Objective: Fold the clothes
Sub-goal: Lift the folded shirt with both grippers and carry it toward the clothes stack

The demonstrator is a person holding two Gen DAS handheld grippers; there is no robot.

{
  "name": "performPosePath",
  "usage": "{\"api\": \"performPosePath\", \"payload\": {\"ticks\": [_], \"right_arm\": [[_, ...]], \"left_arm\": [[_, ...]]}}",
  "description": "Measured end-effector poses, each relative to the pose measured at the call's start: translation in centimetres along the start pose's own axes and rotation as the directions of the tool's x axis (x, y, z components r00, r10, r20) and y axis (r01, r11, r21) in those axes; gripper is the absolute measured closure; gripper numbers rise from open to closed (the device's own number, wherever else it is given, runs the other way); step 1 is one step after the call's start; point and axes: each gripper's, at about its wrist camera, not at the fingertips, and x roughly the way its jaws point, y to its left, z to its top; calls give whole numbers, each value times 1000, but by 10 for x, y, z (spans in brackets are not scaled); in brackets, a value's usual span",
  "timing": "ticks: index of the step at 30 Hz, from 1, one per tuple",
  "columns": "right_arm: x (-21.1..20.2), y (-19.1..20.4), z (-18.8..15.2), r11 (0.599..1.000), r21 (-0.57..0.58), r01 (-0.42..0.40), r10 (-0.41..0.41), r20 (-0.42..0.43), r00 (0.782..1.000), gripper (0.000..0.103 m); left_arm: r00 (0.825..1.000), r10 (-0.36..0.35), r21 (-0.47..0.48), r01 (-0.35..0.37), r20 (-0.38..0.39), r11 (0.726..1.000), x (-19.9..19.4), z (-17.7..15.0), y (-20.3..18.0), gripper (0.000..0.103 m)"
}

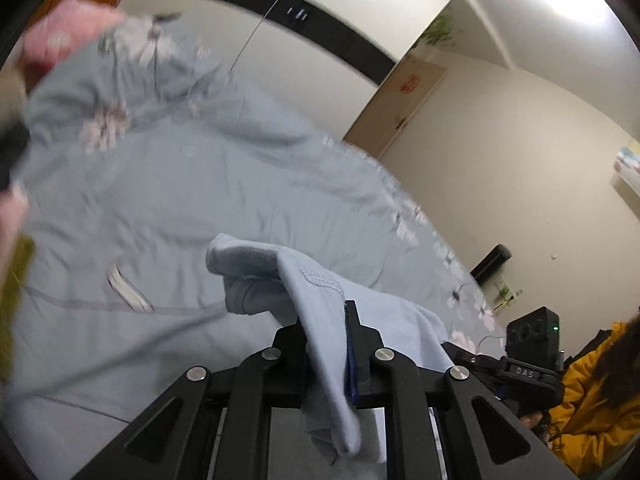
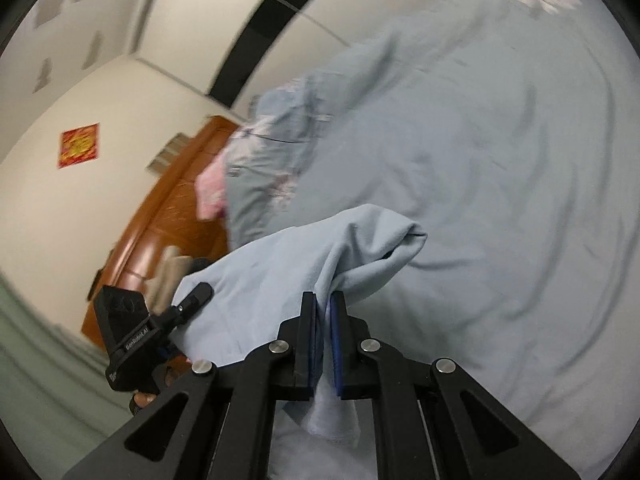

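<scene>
Cloth: a light blue garment (image 1: 320, 292), soft and floppy, light to lift, held up over the bed (image 1: 160, 200).
Left gripper (image 1: 326, 344): jaws pinching a stitched edge of the garment.
Right gripper (image 2: 324, 340): jaws pinching another bunch of it.
Where to hold: probably edges or corners, so it hangs flat.
Watch out: thin cloth may slip.

Both claws (image 1: 326, 320) (image 2: 323, 304) clamped, raised

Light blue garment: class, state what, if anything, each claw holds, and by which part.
Both hold the same light blue garment. The left claw pinches a stitched hem edge; the right claw pinches a bunched fold of its fabric.
</scene>
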Motion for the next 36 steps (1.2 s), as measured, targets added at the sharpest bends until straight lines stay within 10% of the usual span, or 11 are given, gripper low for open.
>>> {"api": "performPosePath", "payload": {"ticks": [7,20,29,36], "right_arm": [[24,123,29,974,-177,-142,146,9,989,96],[212,367,27,857,-373,-355,318,-158,935,96],[351,335,-32,905,-297,-303,199,-332,922,96],[368,319,-30,918,-272,-290,185,-354,917,96]], "left_arm": [[984,47,87,-62,172,994,-127,74,7,88],[872,319,-2,-342,371,940,-323,160,156,88],[883,368,-259,-298,289,919,-307,91,312,88],[895,335,-301,-247,293,921,-297,78,328,80]]}}
